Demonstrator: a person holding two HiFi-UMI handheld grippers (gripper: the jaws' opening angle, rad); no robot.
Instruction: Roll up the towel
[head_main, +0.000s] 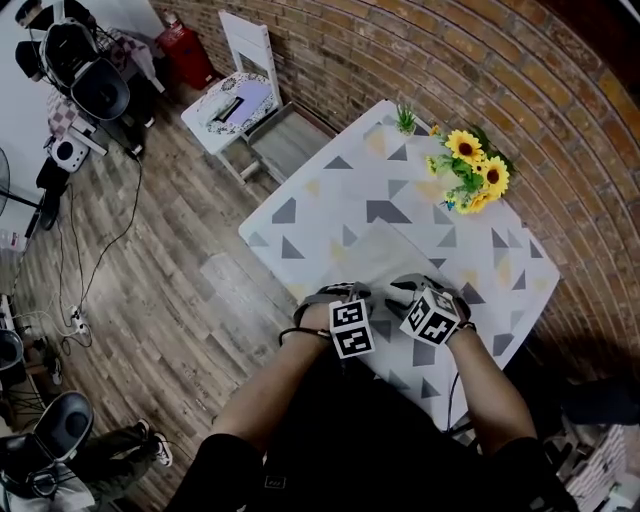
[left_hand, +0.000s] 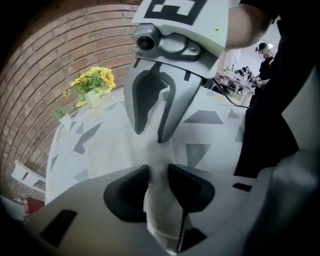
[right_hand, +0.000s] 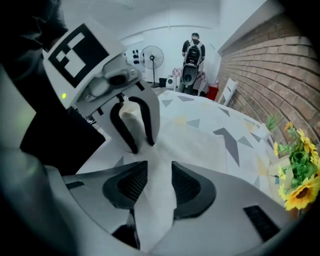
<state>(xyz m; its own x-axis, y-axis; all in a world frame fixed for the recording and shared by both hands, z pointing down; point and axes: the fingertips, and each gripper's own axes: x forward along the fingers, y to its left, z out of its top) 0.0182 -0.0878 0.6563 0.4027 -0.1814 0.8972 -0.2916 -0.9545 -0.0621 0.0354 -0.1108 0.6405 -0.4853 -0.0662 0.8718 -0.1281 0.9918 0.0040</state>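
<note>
Two grippers are held side by side at the near edge of the table (head_main: 330, 190), tips angled down. On the left gripper (left_hand: 159, 170) the jaws are closed on a raised fold of the towel (left_hand: 161, 200), with both pads pressed to it. On the right gripper (right_hand: 160, 170) the jaws are likewise clamped on a pinched-up ridge of the towel, which fills the gap and touches both pads. The towel is spread white over the table's near half. Sunflowers (head_main: 470, 170) are set at the table's far right side, well clear of the towel, and a small green plant (head_main: 405, 118) at its far corner. The table top is patterned with grey and yellow triangles. A brick wall (head_main: 450, 60) is seen along the table's far side, a white chair (head_main: 240, 95) off its far left corner and plank floor (head_main: 170, 260) to its left. A person (right_hand: 192, 60) and a fan (right_hand: 152, 55) are noted beyond the table's far end.
</note>
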